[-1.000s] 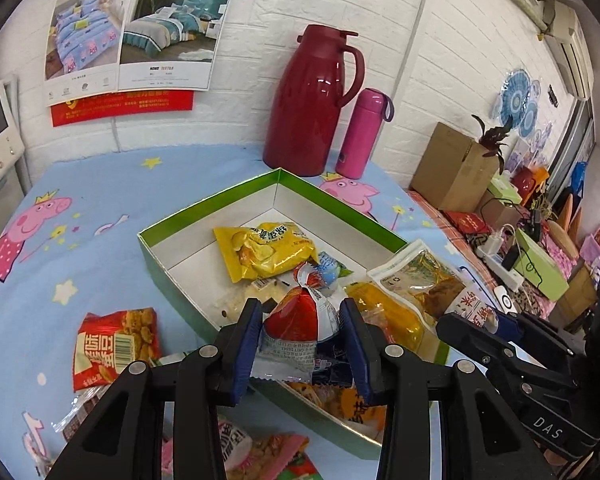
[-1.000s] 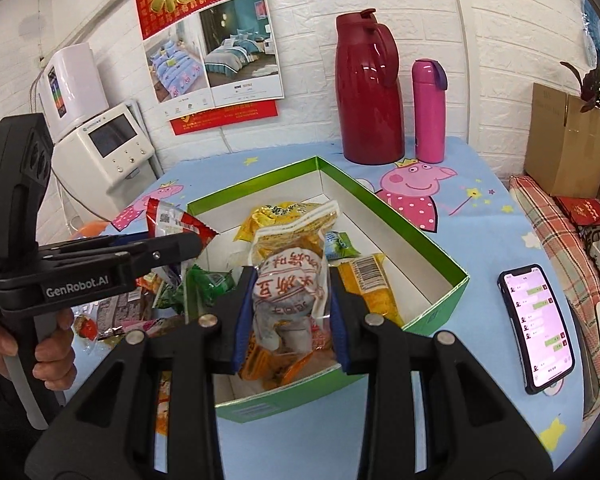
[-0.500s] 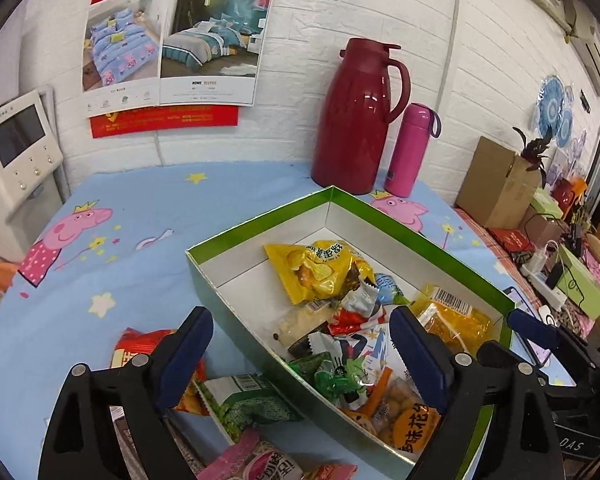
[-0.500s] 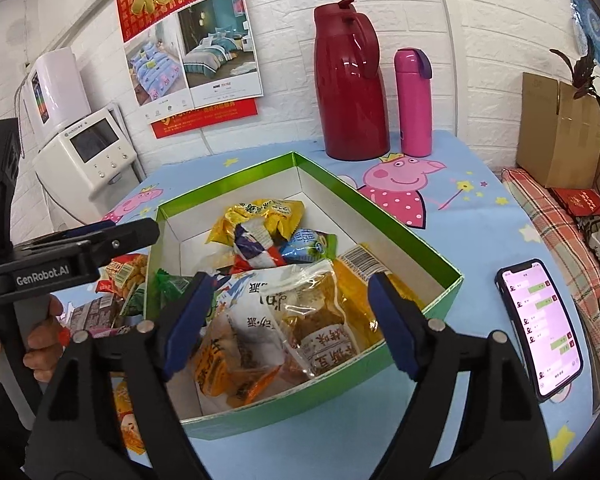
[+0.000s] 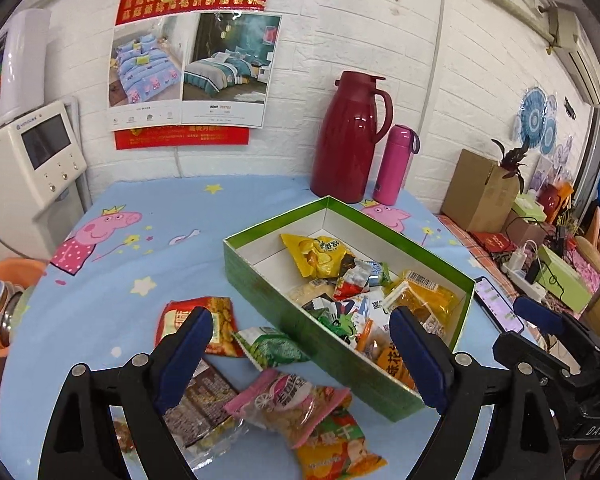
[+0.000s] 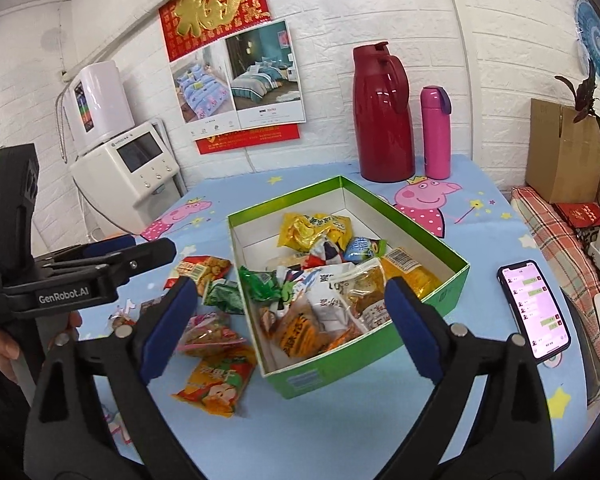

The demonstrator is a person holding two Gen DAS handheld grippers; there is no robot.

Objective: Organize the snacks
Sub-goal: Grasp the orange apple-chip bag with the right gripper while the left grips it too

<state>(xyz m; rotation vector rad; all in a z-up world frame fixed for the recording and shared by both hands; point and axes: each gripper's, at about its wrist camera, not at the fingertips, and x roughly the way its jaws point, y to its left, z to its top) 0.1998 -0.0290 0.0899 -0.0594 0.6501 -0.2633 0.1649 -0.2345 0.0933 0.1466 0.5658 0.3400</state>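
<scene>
Snacks half sorted, both grippers empty

Snack packets fill the green box [image 6: 364, 376] at the centre of the right wrist view, a yellow bag [image 6: 312, 230] at its far end. More packets lie loose on the blue tabletop [image 6: 340, 432] left of the box: a red one [image 5: 204, 320], a green one [image 5: 274, 346], a pink one [image 5: 286, 400] and an orange one [image 6: 216, 380]. The left gripper [image 5: 300, 360] and right gripper [image 6: 294, 328] both have their fingers spread wide, grasping nothing. A phone [image 6: 534, 308] lies right of the box.
</scene>
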